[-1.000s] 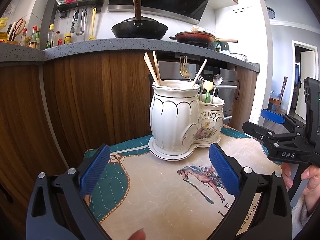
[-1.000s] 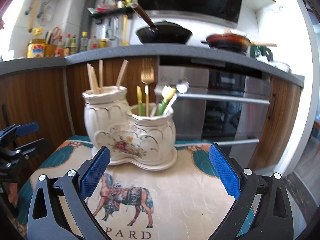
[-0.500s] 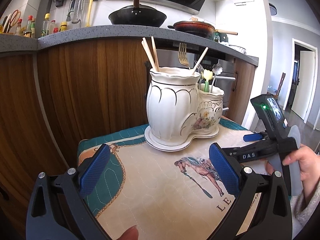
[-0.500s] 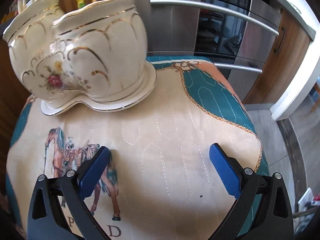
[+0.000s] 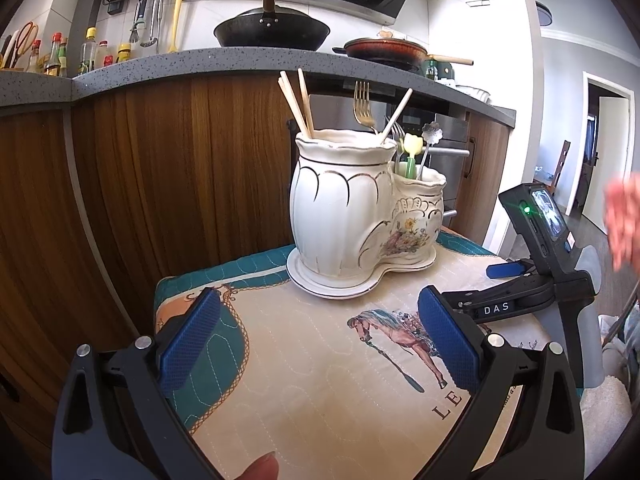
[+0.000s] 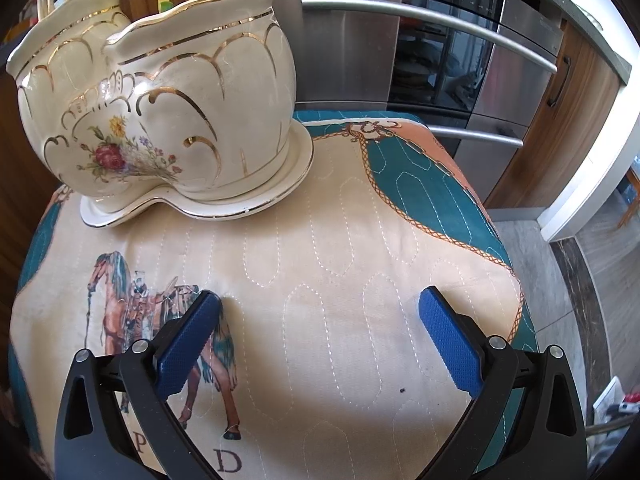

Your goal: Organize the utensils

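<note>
1. Ceramic utensil holder (image 5: 360, 216), cream with gold trim, two joined compartments on a matching saucer; stands upright toward the far side of the quilted horse-print cloth (image 5: 320, 380).
2. Taller compartment: wooden chopsticks (image 5: 298, 104) and a gold fork (image 5: 363, 104). Shorter compartment: small utensils, one with a yellow tulip-shaped top (image 5: 412, 145).
3. Left hand-held gripper (image 5: 320, 344): released, jaws wide apart, nothing between them, near the cloth's front edge.
4. Right hand-held gripper (image 6: 320, 344): released, empty, low over the cloth, apart from the holder.
5. Kitchen counter (image 5: 240, 62) behind: black wok (image 5: 272, 34).

The right gripper (image 5: 505, 270) now rests on the quilted cloth (image 5: 320, 364), the person's hand (image 5: 624, 220) released from it.
</note>
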The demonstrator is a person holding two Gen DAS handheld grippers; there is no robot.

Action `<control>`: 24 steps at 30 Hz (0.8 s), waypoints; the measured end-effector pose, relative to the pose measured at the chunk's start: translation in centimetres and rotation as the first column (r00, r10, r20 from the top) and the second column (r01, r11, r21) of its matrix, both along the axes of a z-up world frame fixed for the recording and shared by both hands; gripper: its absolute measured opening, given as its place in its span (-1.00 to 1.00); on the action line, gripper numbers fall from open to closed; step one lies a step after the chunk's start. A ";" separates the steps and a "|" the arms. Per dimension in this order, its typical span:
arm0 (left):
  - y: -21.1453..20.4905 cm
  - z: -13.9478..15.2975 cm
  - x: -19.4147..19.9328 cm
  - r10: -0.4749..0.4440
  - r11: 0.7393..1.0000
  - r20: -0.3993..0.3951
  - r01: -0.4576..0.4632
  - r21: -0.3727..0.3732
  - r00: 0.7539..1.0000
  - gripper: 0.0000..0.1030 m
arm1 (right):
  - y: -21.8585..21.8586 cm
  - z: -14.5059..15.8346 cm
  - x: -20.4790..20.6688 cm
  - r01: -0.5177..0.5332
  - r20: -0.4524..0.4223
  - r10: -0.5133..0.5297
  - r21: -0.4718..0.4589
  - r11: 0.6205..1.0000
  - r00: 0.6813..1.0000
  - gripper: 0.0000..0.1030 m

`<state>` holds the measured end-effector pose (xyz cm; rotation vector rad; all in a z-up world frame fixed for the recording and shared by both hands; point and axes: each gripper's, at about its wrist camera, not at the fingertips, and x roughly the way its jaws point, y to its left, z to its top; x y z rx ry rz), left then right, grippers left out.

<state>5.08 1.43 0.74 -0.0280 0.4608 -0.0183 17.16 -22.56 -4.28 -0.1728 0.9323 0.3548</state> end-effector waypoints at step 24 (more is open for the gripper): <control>1.7 -0.3 0.7 -0.025 0.993 -0.009 0.024 -0.113 1.000 0.89 | -0.1 0.2 -0.3 -0.002 -0.002 0.002 -0.002 1.000 1.000 0.92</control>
